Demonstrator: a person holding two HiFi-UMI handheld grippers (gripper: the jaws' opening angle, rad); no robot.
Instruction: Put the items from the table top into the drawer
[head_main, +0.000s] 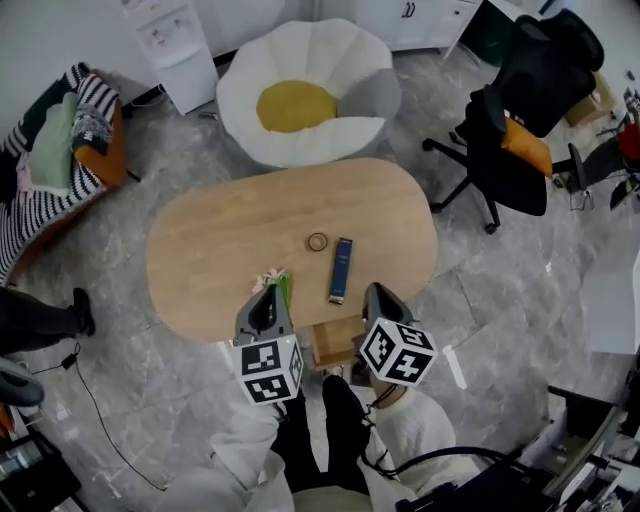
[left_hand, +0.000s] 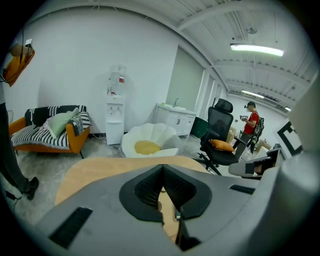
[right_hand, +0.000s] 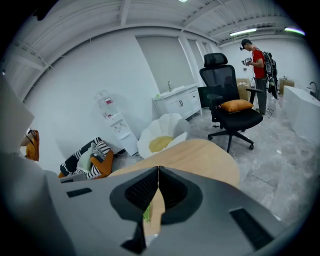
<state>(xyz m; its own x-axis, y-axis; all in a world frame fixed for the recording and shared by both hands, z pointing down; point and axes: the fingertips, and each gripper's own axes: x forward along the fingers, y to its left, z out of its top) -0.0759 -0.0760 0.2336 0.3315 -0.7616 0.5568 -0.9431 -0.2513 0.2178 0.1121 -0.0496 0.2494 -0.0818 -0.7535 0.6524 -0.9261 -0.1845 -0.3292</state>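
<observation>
Here we are over the oval wooden table (head_main: 220, 250), and both tools are in shot at its near edge. The left gripper (head_main: 268, 296) hangs above the table's near-left rim, and in its own view the jaws are pressed together at the tips with nothing between them (left_hand: 162, 166). The right gripper (head_main: 373, 291) sits over the table's near-right rim, and we see the same there: jaws closed tight and empty (right_hand: 158, 167).

Three items are on the table. A small ring (head_main: 317, 241) lies near the middle of the table. A slim dark blue box (head_main: 340, 270) lies just beside it, towards the table's near edge, lengthwise across the grain. A green and pink item (head_main: 281, 284) rests at the table's near edge, partly hidden by the left gripper; we can't make out what it is.

Below the table's near edge, between the two grippers, the wooden drawer (head_main: 335, 340) looks pulled out. None of the items are inside it. Neither gripper touches anything on the table.
</observation>
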